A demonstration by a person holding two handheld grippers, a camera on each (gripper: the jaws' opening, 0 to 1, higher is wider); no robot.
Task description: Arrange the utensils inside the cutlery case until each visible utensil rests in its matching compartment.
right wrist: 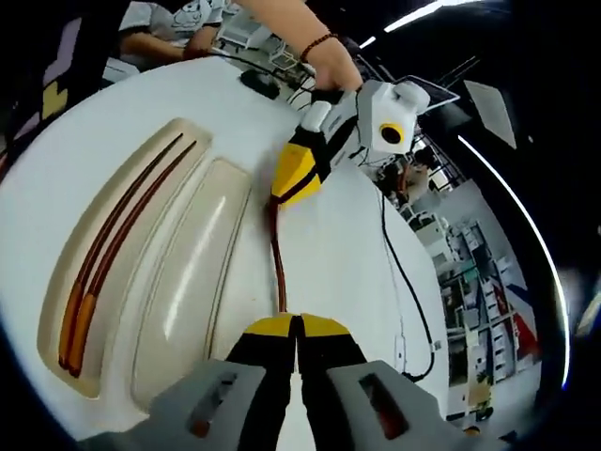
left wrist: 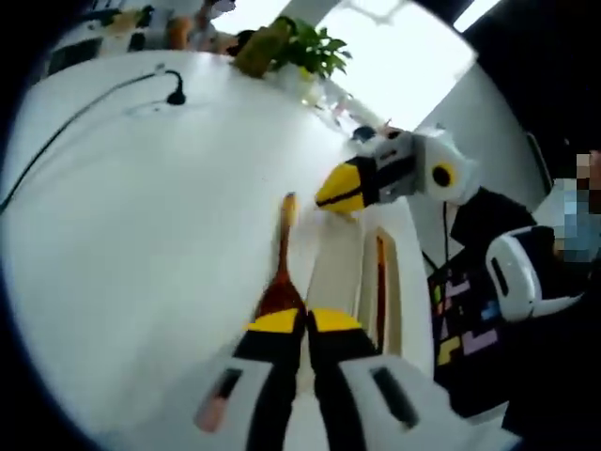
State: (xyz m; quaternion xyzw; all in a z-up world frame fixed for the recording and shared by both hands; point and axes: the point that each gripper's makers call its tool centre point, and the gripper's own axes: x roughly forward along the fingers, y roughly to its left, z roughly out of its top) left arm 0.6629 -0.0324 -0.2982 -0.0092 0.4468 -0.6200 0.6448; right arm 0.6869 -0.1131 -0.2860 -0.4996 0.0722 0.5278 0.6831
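Wooden spoon (left wrist: 281,272) (slim, long-handled) pinched by both yellow-tipped hand-held grippers.

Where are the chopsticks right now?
In the right gripper view, the chopsticks lie in the cutlery case's far-left compartment, beside an empty compartment.

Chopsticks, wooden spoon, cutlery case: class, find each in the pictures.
chopsticks (right wrist: 113,254), right gripper view, mid-shaft.
wooden spoon (left wrist: 283,246), left gripper view, on its handle.
cutlery case (right wrist: 188,272), right gripper view, bare floor of middle compartment.
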